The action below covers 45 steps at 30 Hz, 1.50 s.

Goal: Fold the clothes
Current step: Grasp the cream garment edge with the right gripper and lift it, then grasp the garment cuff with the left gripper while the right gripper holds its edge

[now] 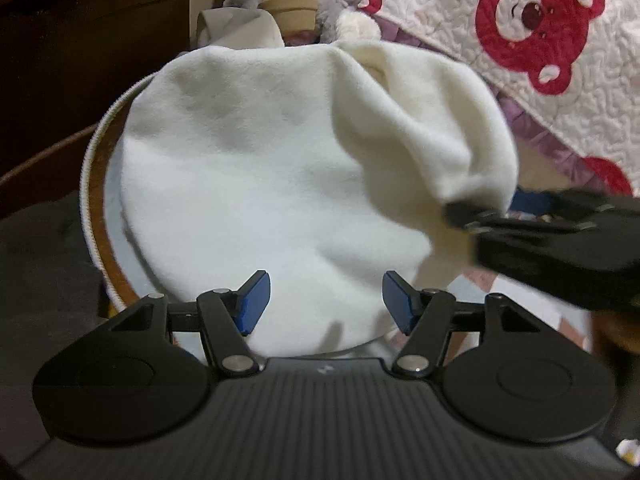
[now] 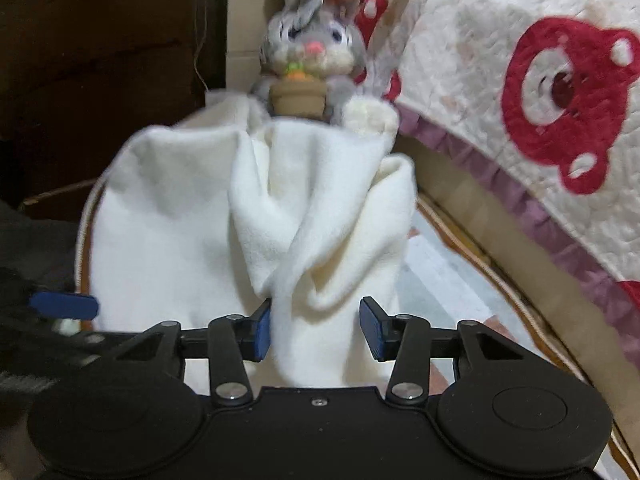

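A white fleece cloth point(image 1: 248, 168) lies spread over a round basket point(image 1: 90, 184). My left gripper point(image 1: 326, 300) hovers over the cloth's near edge. Its blue pads stand apart and the cloth lies flat between them. In the left wrist view, my right gripper point(image 1: 460, 216) comes in from the right with a gathered fold of cloth at its tips. In the right wrist view that bunch of white cloth point(image 2: 316, 220) fills the gap of the right gripper point(image 2: 316, 328), and both pads bear on it. One blue finger point(image 2: 64, 306) of the left gripper shows at the cloth's left edge.
A grey plush rabbit point(image 2: 312, 52) holding a toy pot sits behind the basket. A quilt with red bears point(image 2: 560, 100) slopes down on the right. Dark wooden furniture point(image 1: 80, 60) stands at the left. A beige cloth point(image 1: 236, 24) lies at the back.
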Each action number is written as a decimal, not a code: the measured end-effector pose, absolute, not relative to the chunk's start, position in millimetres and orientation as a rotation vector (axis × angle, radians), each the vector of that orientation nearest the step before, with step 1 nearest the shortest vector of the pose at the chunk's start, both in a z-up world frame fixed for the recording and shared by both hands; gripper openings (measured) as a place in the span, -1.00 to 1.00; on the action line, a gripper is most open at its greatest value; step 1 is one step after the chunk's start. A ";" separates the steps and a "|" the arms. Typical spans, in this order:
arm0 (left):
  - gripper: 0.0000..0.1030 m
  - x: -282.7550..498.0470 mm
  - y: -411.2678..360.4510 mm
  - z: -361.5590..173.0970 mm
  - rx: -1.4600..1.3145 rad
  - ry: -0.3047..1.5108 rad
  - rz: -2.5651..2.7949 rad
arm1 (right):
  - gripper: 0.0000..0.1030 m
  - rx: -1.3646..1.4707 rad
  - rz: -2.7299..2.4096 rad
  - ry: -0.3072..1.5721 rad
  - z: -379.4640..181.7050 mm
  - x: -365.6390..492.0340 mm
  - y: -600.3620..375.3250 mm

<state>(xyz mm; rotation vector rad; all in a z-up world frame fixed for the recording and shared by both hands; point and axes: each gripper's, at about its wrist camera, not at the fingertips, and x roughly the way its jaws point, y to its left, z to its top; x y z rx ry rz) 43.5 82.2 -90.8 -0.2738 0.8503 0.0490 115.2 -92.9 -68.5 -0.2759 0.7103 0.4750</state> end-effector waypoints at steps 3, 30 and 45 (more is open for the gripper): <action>0.20 45.7 84.7 -94.3 -0.296 0.860 0.047 | -0.83 -0.183 0.437 0.745 -83.1 119.9 -100.7; 0.41 53.7 44.2 -111.5 -0.431 0.949 -0.237 | -0.83 -0.099 -0.624 0.563 33.6 -66.0 -436.5; -0.19 80.4 3.7 -174.8 -0.390 1.112 -0.187 | -0.06 0.404 -0.073 0.790 -46.0 -84.6 -374.0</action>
